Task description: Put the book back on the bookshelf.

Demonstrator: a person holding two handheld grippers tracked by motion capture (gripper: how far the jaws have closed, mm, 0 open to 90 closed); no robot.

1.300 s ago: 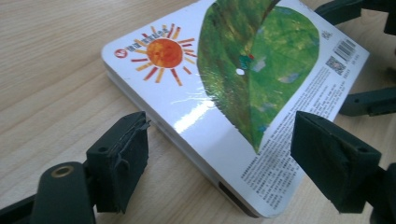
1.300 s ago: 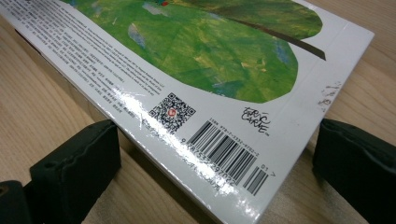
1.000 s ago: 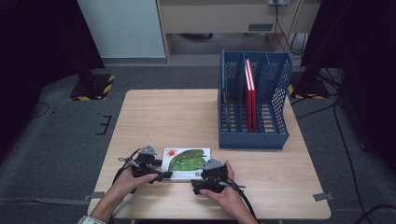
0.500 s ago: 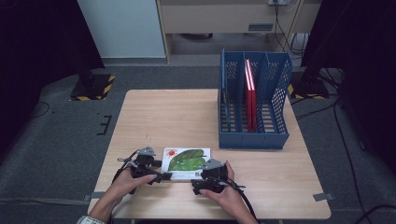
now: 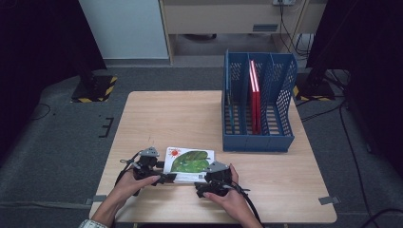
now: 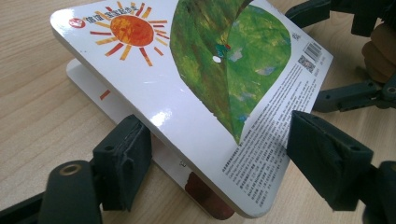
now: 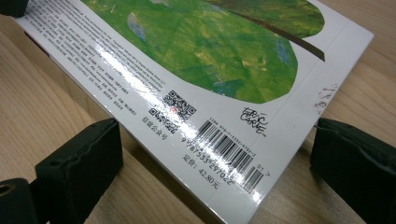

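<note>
A pale wooden table [image 5: 157,118] stands on grey carpet, with dark gear to either side and a light cabinet across the top of the high view.

At the bottom centre of that view, two hands come in from the lower edge, each with a black tool. The left tool [image 5: 164,176] sits at the lower left corner of a picture book [image 5: 189,164]; the right tool [image 5: 205,183] sits at the book's lower right corner. The book lies near the table's front edge, its cover showing a red sun and a big green leaf.

In the left gripper view the left tool's [image 6: 219,163] jaws have just been closing, with the book [image 6: 196,93] between them. The cover's corner is lifted off the pages below. One pad sits under that raised cover at the lower left of the frame; the other stands to the lower right, close over the printed text, and I cannot tell whether it touches.

In the right gripper view the right tool [image 7: 215,158] is spread, its pads standing clear on either side of the book's [image 7: 201,51] barcode corner. The left pad is just beside the edge; the right one stands apart.

Farther back, at the right of the high view, a blue file rack [image 5: 259,140] stands on the table. A red book [image 5: 255,97] stands upright in its middle compartment.
</note>
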